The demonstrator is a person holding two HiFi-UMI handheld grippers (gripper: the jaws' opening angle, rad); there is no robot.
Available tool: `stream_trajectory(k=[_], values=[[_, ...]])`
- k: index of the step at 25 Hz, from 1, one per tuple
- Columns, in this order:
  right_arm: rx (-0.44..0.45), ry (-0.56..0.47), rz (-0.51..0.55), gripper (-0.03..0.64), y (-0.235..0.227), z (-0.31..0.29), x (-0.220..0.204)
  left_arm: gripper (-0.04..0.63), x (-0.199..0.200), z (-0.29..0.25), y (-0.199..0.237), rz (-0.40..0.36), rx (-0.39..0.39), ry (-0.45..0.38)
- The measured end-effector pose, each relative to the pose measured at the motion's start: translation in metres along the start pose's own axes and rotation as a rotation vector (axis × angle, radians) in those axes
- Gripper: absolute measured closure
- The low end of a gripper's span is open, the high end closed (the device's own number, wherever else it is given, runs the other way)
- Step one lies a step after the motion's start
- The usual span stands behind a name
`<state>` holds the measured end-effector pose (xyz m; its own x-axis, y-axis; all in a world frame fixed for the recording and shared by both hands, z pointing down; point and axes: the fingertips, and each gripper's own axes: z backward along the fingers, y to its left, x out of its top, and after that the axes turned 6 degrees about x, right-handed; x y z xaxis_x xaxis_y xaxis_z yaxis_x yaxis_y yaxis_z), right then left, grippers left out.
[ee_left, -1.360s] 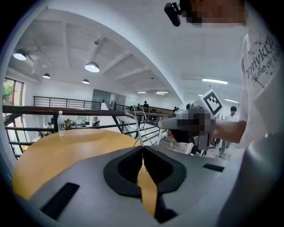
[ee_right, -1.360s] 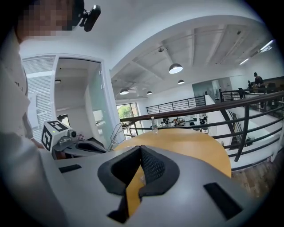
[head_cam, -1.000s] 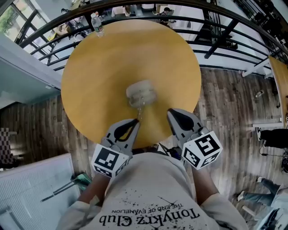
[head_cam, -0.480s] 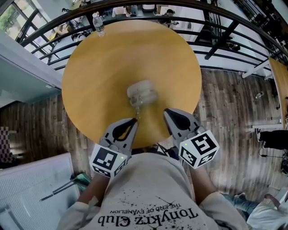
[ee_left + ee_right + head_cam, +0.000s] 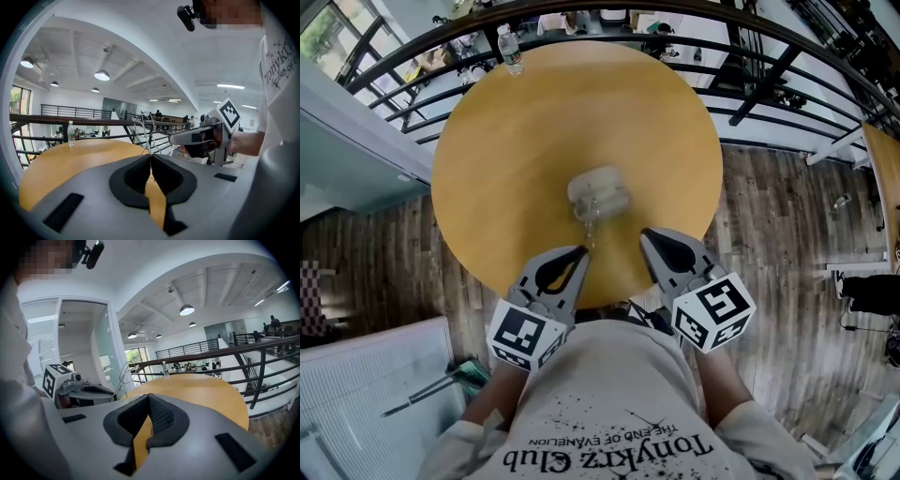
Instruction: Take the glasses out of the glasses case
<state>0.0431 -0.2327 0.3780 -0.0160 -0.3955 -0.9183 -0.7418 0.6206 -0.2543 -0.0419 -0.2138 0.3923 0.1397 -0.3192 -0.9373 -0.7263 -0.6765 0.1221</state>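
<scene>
A pale grey glasses case [image 5: 599,192] lies near the middle of the round yellow table [image 5: 506,159]. Thin wire-framed glasses [image 5: 589,225] reach from the case's near side back to my left gripper [image 5: 581,251], which is shut on their near end. In the left gripper view the glasses [image 5: 145,129] stand up from the closed left gripper [image 5: 150,158]. My right gripper [image 5: 649,238] hovers at the table's near edge, right of the glasses, shut and empty. In the right gripper view the right gripper [image 5: 149,398] is pressed together, with the left gripper [image 5: 110,391] and glasses [image 5: 123,373] off to its left.
A water bottle [image 5: 510,49] stands at the table's far left edge, by a black railing [image 5: 769,84]. Wooden floor [image 5: 787,216] surrounds the table. The person's torso in a printed shirt [image 5: 619,412] fills the bottom of the head view.
My right gripper has shifted a little left, closer to the left gripper. The left gripper still holds the glasses in about the same place.
</scene>
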Motion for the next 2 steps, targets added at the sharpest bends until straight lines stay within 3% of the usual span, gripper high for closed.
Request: stream_trajectory(k=[2], values=[[-0.002, 0.003, 0.001, 0.592, -0.0003, 0.0037, -0.0012, 0.565, -0.0019, -0.0004, -0.0036, 0.002, -0.004, 0.006]])
